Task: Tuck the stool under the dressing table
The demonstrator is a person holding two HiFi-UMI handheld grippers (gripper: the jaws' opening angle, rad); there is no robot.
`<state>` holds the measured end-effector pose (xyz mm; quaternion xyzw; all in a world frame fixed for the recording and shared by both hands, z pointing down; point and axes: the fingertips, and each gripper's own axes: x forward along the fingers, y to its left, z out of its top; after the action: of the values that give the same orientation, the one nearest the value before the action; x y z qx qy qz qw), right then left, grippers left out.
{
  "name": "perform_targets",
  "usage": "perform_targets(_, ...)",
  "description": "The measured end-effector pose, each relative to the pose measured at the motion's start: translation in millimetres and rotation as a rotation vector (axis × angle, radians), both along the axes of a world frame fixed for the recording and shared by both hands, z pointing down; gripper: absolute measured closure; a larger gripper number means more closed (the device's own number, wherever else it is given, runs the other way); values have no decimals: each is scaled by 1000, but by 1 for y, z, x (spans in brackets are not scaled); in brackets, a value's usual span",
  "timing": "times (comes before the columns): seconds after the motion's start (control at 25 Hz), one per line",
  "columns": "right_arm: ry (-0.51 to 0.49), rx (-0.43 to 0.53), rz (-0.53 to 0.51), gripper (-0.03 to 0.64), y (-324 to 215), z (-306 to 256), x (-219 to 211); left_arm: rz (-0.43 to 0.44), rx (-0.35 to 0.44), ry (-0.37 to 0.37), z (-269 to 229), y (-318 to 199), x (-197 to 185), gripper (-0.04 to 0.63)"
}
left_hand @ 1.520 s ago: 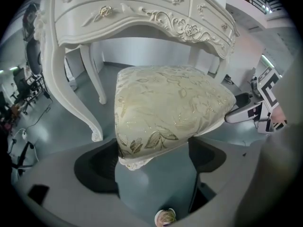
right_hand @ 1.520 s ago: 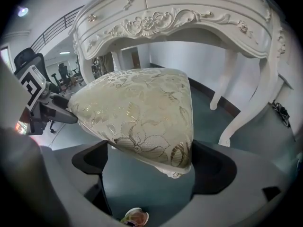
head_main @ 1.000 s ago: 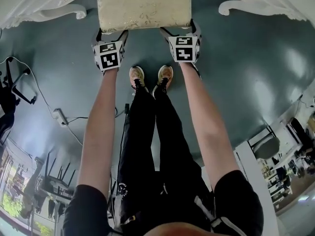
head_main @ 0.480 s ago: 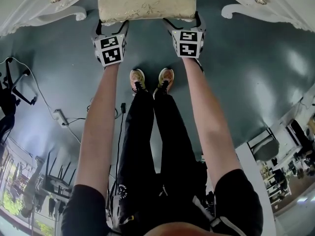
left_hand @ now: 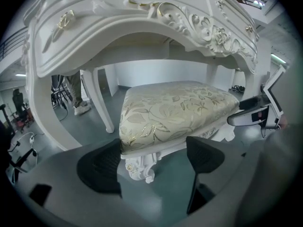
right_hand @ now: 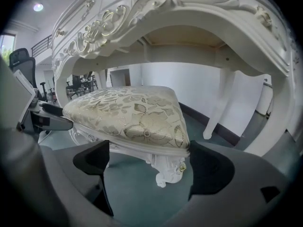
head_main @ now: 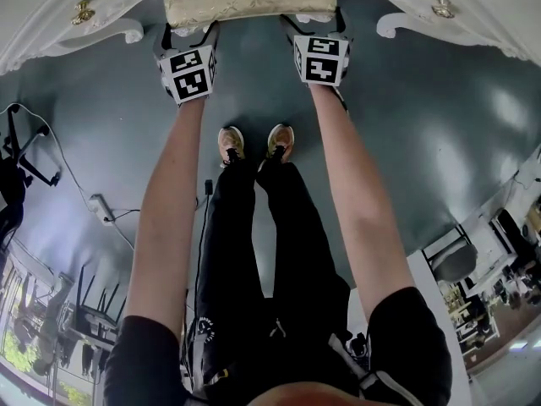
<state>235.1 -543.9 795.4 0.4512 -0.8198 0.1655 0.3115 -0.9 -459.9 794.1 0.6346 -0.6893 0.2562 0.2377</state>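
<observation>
At 12 o'clock beneath the carved white desk (head_main: 51, 15), a gold-floral cushioned white stool (head_main: 249, 0) sits mostly tucked. The left tongs (head_main: 189, 30) and right tongs (head_main: 314, 24) are both spread wide, each straddling a near corner.

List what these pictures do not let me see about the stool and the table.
- Head view: the dressing table covers most of the stool; only its near edge shows.
- Both gripper views: the seat hides the stool's far legs.
- Table's top surface: cut off by the head view's upper edge; both gripper views look from below.
</observation>
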Motion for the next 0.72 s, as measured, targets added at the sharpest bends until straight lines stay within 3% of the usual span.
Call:
perform_targets(0.24,1,-1,24,74,-21,-2,-5,2,4,1,-1,-25,-7,140)
perform_targets(0.72,11,28,31,106,-21,-6,-1,-11,6,-24,-3,-24,-7,154)
